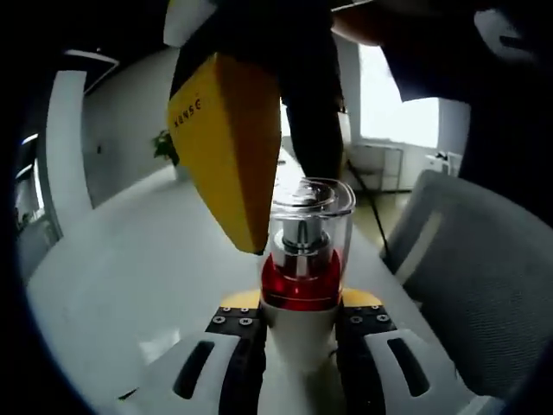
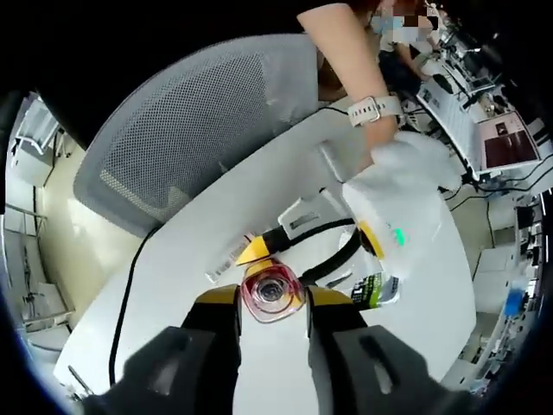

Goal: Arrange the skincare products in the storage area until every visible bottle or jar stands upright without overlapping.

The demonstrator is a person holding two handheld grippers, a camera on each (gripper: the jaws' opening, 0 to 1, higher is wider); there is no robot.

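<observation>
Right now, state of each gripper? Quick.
Left gripper: shut on the red pump bottle, gripping its white lower body.
Right gripper: shut on the same red pump bottle, around its clear cap.

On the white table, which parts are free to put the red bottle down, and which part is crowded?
The white table lies bare between the black cable and the right gripper. It is crowded beyond the red bottle, around the yellow tube, and near the left gripper and the green-labelled bottle.
</observation>
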